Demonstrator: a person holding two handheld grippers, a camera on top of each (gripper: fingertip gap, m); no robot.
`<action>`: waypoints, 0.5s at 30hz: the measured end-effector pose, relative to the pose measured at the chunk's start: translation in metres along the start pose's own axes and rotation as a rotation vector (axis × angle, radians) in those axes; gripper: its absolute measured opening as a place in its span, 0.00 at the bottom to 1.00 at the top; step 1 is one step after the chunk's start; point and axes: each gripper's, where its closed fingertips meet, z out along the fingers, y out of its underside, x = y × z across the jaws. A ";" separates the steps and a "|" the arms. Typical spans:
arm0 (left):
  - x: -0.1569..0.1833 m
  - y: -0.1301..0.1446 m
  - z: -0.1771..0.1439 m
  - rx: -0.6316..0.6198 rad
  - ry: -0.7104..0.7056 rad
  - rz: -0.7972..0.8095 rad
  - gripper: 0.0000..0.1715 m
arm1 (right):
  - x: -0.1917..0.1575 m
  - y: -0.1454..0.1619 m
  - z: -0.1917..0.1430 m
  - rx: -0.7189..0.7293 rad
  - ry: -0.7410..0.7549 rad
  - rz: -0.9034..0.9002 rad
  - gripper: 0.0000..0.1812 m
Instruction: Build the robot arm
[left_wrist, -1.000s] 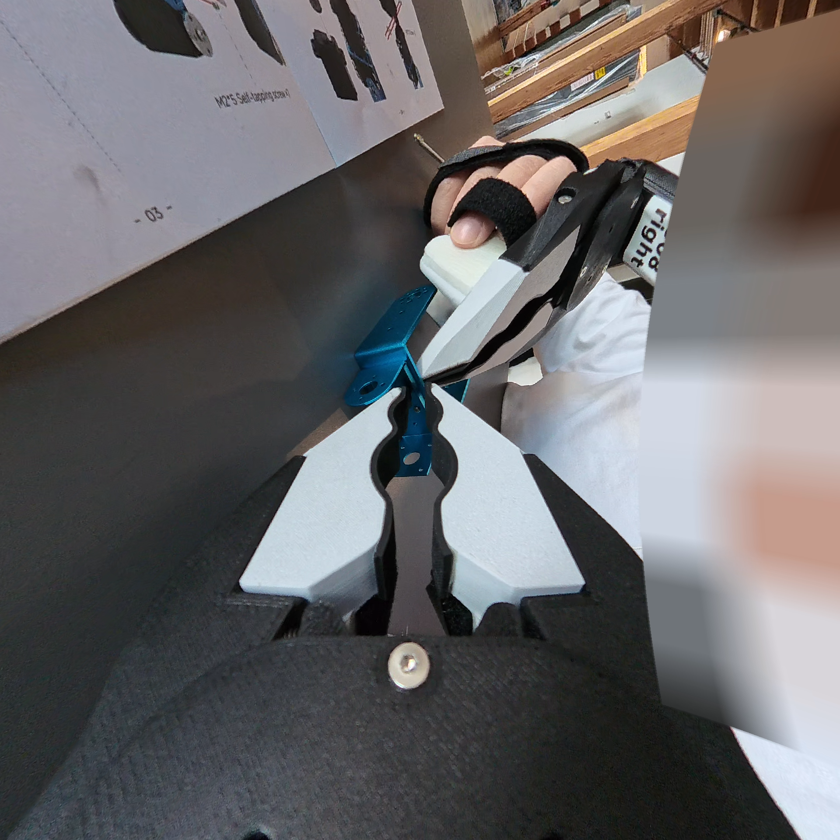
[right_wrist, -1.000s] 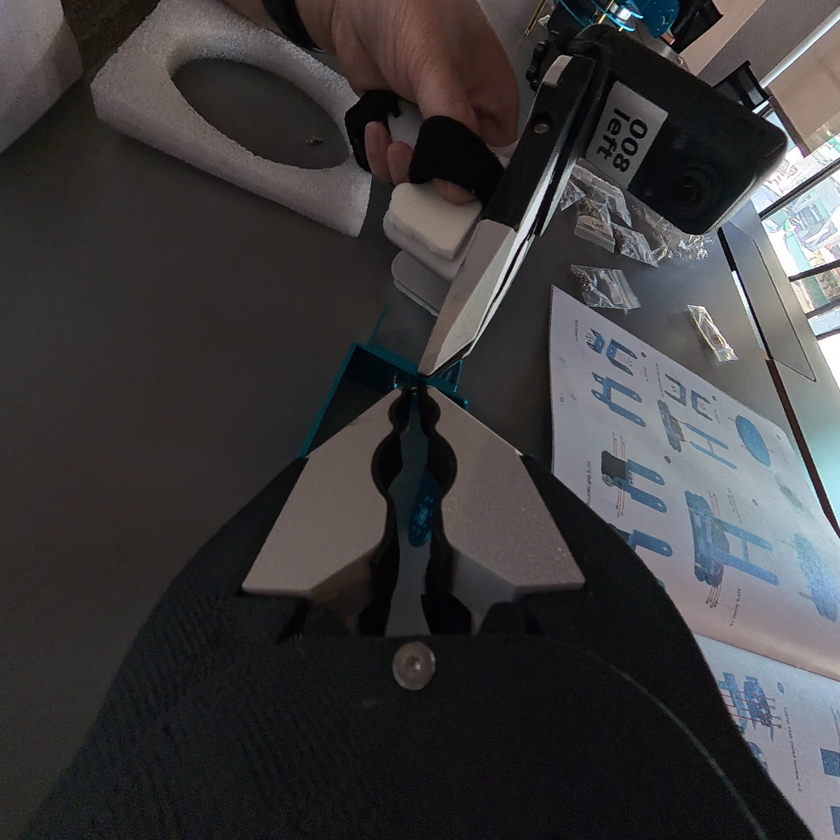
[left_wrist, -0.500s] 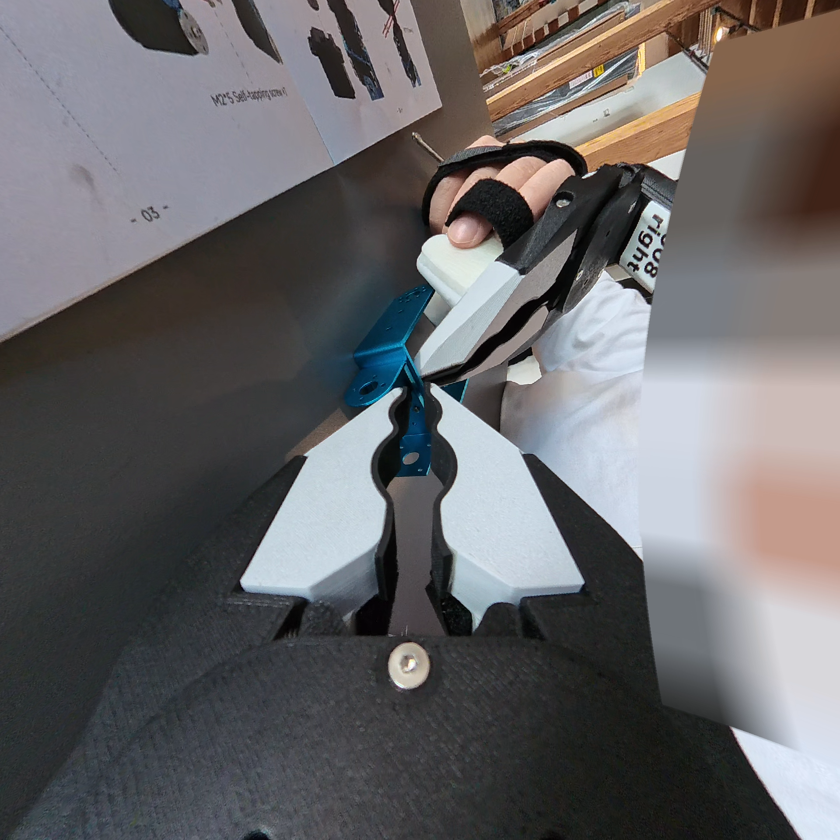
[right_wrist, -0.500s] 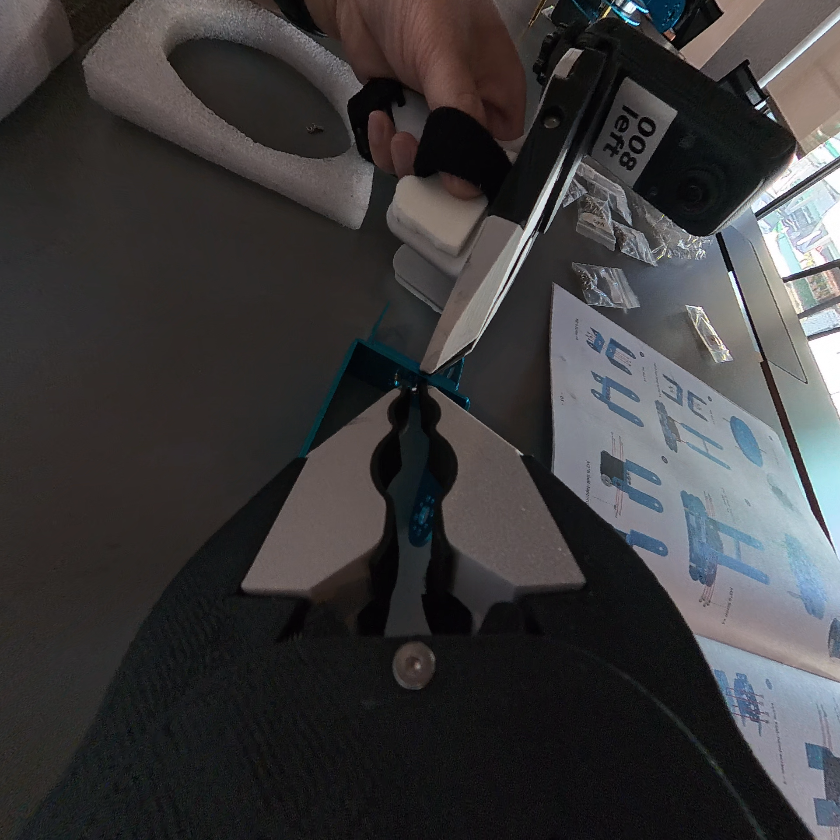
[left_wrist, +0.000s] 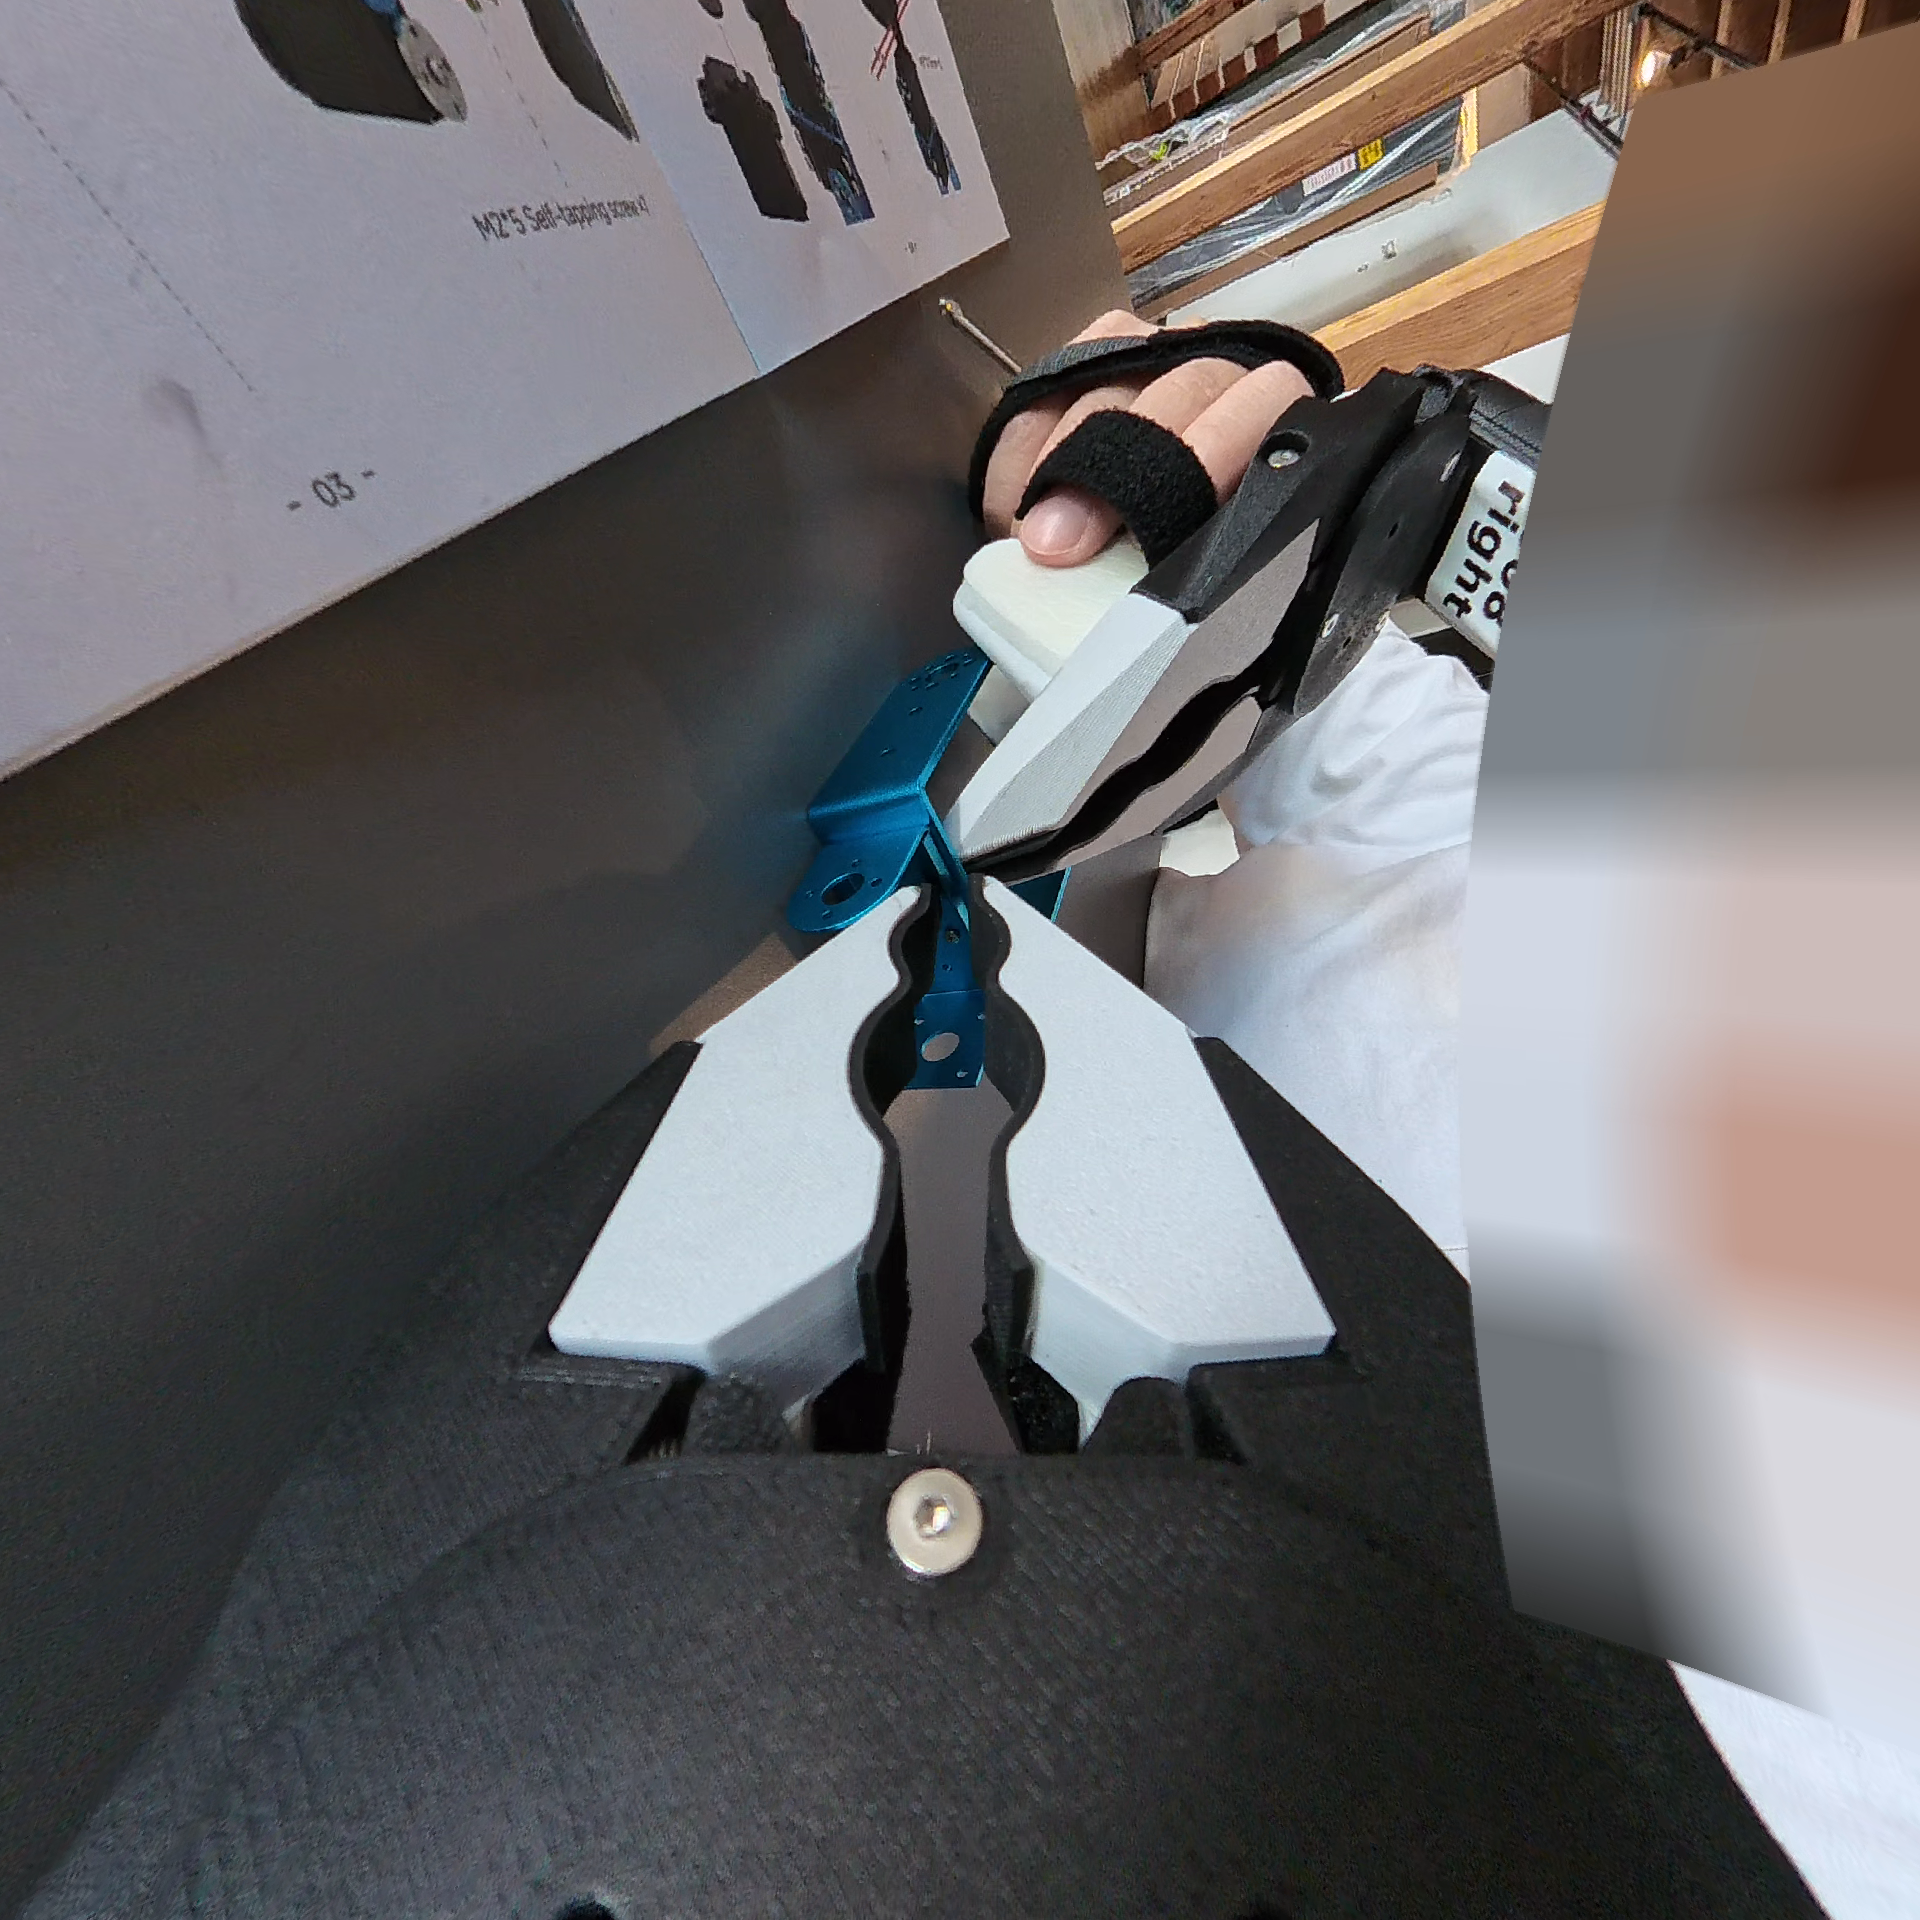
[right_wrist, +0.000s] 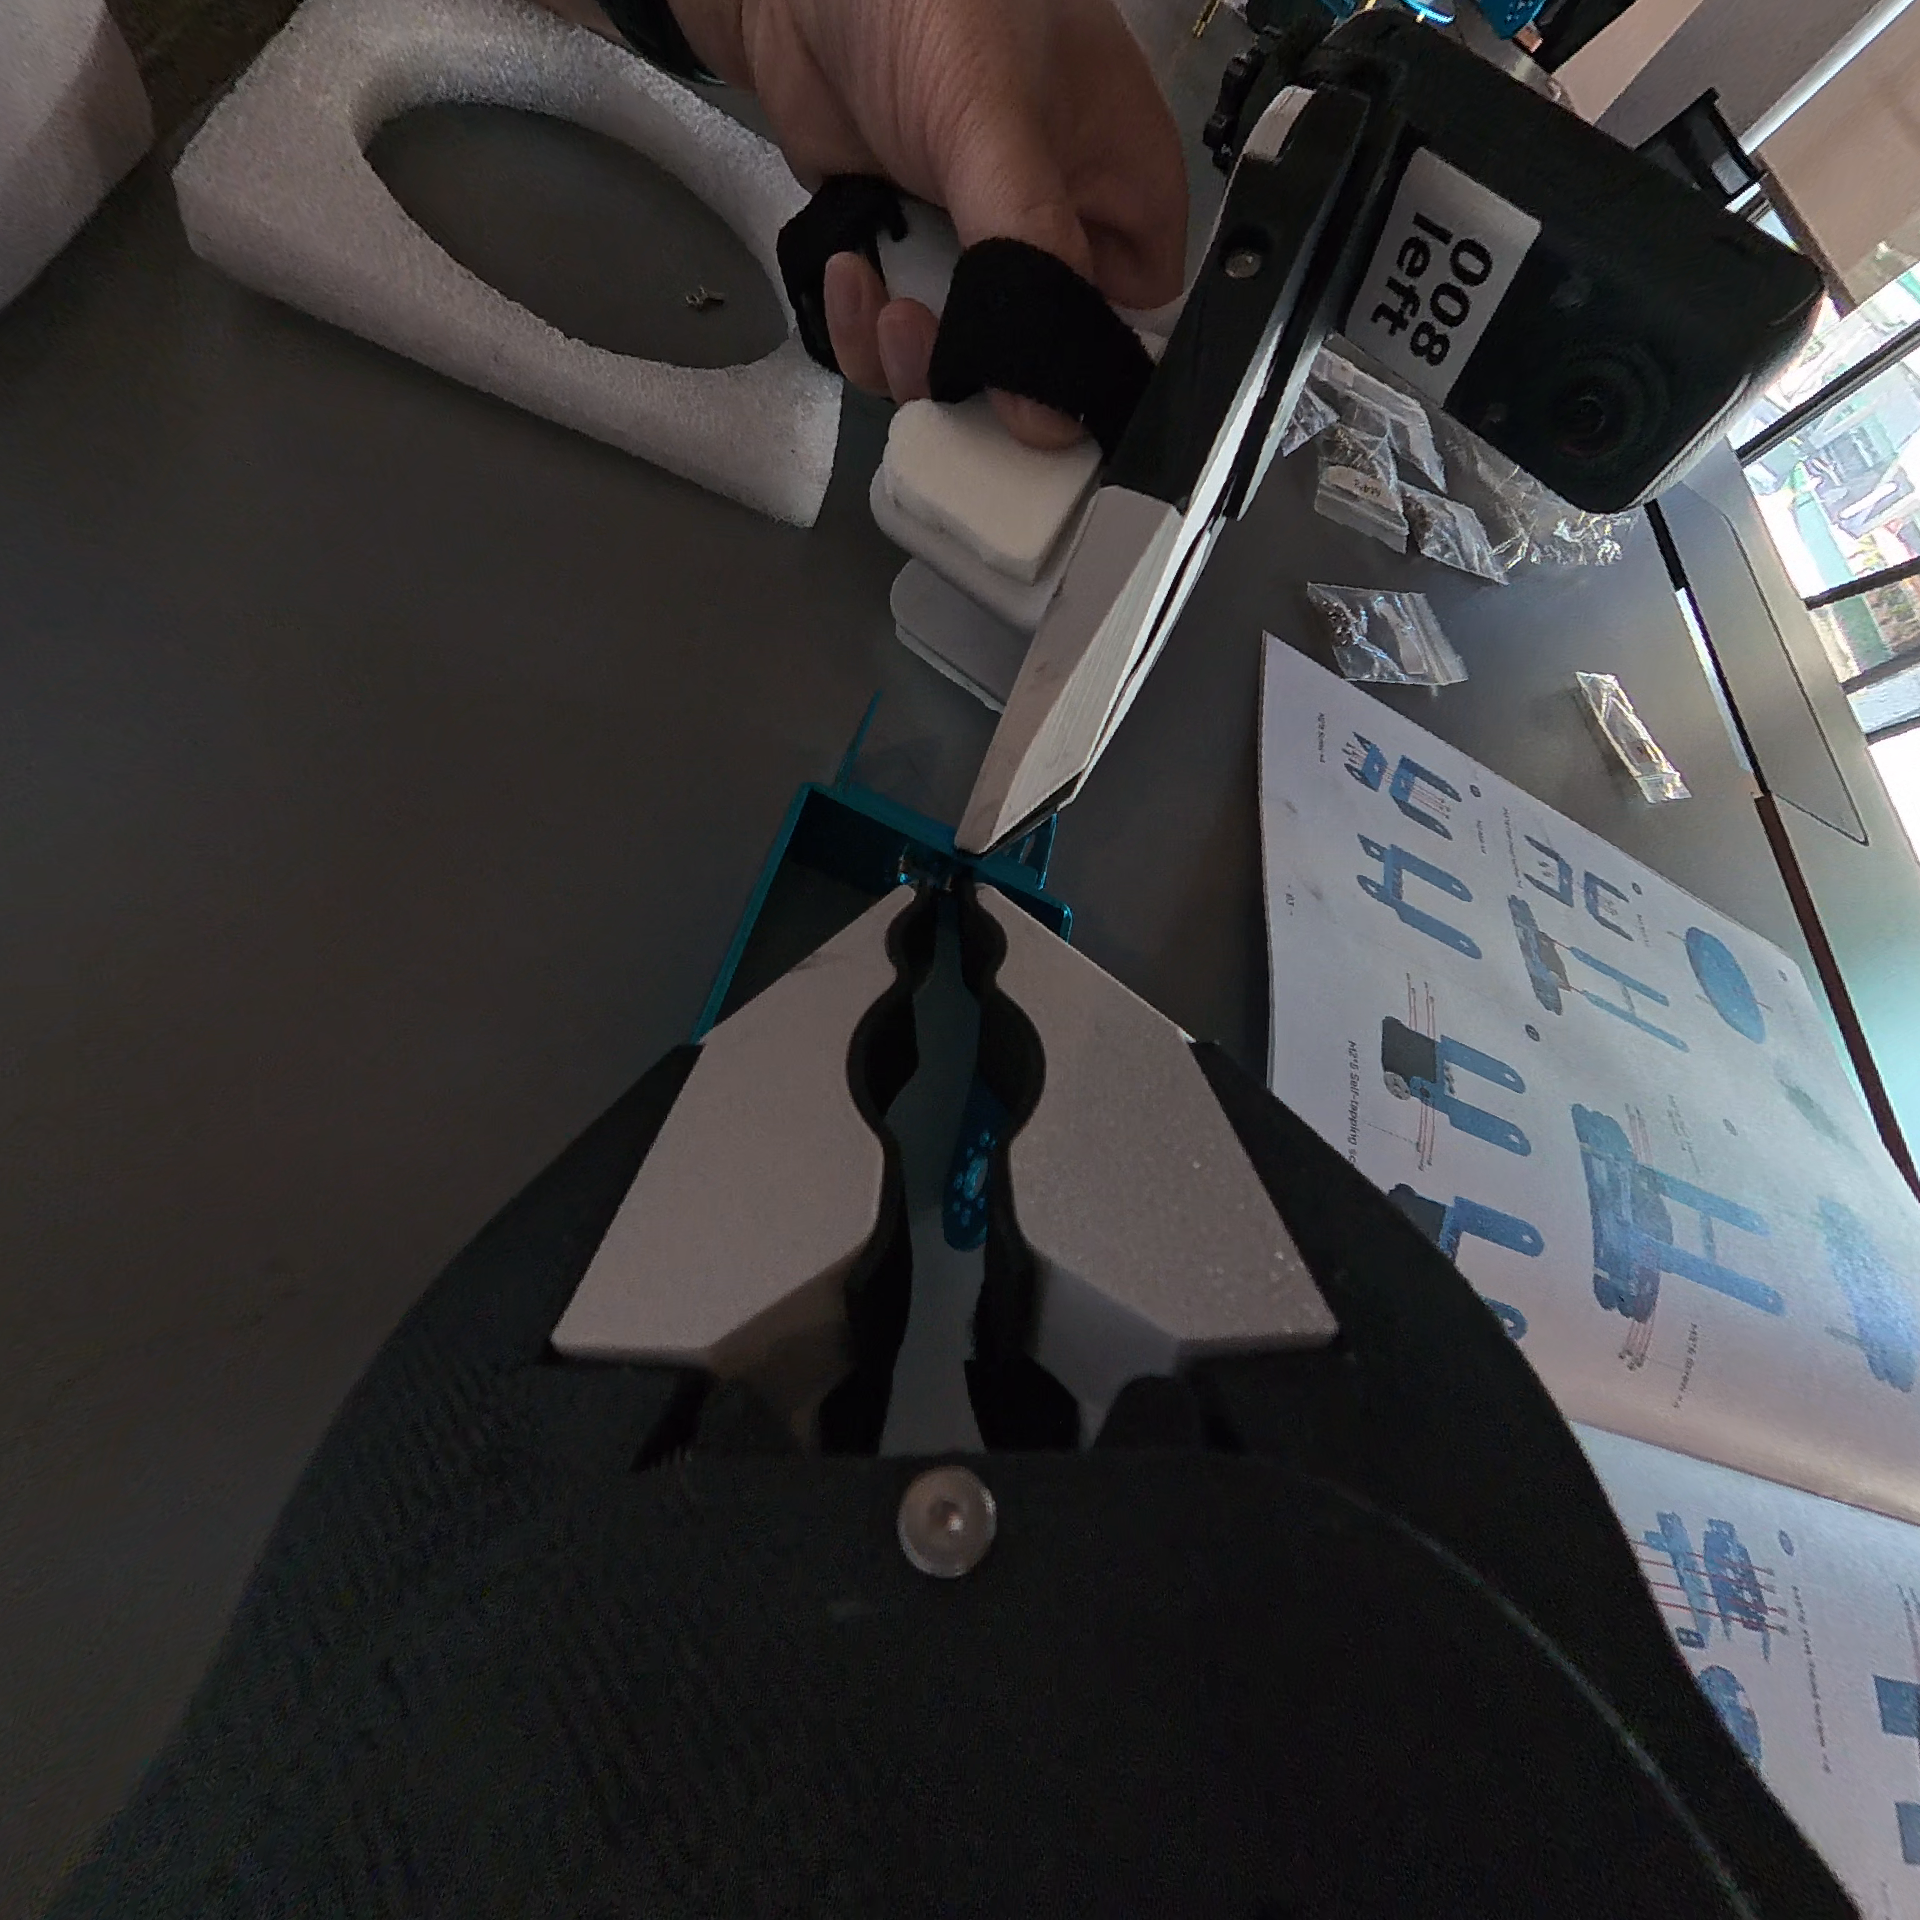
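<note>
L tongs (left_wrist: 951, 896) pinched on thin flange of blue anodised metal bracket w/ holes (left_wrist: 891, 774); R tongs (right_wrist: 943, 891) clamped on the same bracket (right_wrist: 831, 844) from the opposite side, tips nearly meeting. Bracket held just above dark grey table (right_wrist: 364, 675). White foam block w/ oval cut-out (right_wrist: 499, 260) sits behind, printed instruction sheet (right_wrist: 1558, 1039) to the right, small clear hardware bags (right_wrist: 1382, 644) beyond it.
</note>
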 end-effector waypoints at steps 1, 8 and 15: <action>0.000 0.000 0.000 0.000 0.000 0.000 0.02 | 0.000 0.000 0.000 -0.001 0.000 0.001 0.01; 0.000 0.000 0.000 0.001 -0.001 0.001 0.02 | 0.000 0.000 0.000 -0.005 0.001 0.022 0.02; 0.000 0.000 0.000 0.001 -0.001 0.002 0.02 | 0.000 0.000 0.000 -0.011 -0.005 0.061 0.02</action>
